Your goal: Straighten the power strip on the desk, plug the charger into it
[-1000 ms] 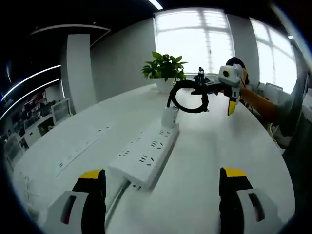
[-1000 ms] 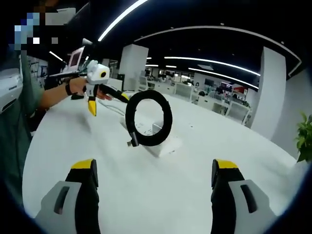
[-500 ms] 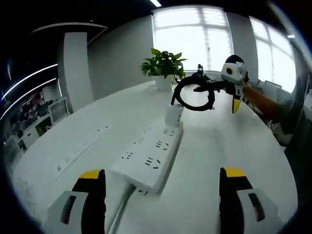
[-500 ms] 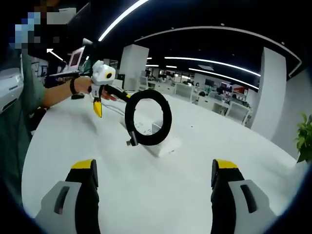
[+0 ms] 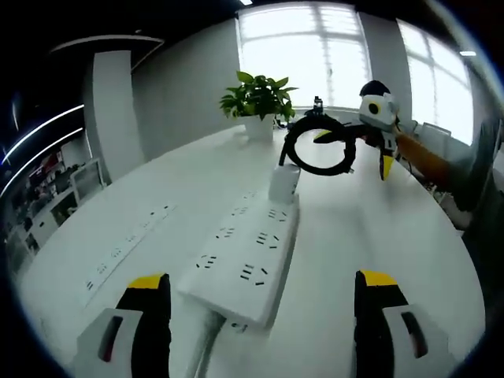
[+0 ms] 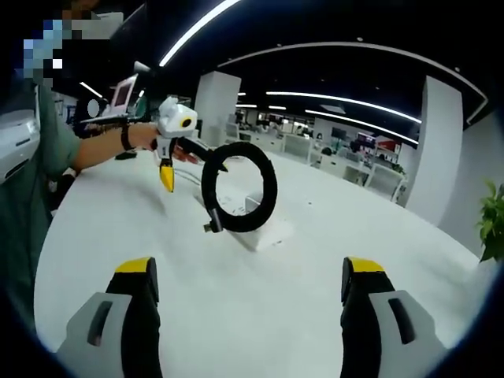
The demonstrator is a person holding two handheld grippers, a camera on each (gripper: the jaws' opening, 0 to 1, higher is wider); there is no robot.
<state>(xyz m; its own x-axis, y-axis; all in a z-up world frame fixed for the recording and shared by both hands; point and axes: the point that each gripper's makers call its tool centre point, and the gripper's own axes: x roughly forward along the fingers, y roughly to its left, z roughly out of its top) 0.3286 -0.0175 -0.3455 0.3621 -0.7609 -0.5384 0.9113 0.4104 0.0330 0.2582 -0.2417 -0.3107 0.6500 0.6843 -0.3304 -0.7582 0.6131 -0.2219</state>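
Left claw (image 5: 252, 315) spread wide above white bench (image 5: 378, 236), power strip (image 5: 246, 258) at 12 o'clock between jaws, charger (image 5: 284, 183) plugged at its far end, right claw (image 6: 252, 315) spread too, coiled black cable (image 6: 239, 188) at 11 o'clock.

Open-plan office. Big bright windows (image 5: 303, 39) behind a potted plant (image 5: 257, 98) on the white surface (image 5: 173, 189). Grey wall (image 5: 185, 87), white pillar (image 6: 213, 106), curved ceiling light strips (image 6: 346, 98), distant desks with what look like monitors (image 6: 358, 153).

1. Left gripper view: blown-out windows (image 5: 303, 47) backlight the scene; white worktop (image 5: 378, 228) bright, faintly glary
2. Right gripper view: dim ceiling, bright light strips (image 6: 197, 27)
3. Both: strong fisheye curvature, soft edges
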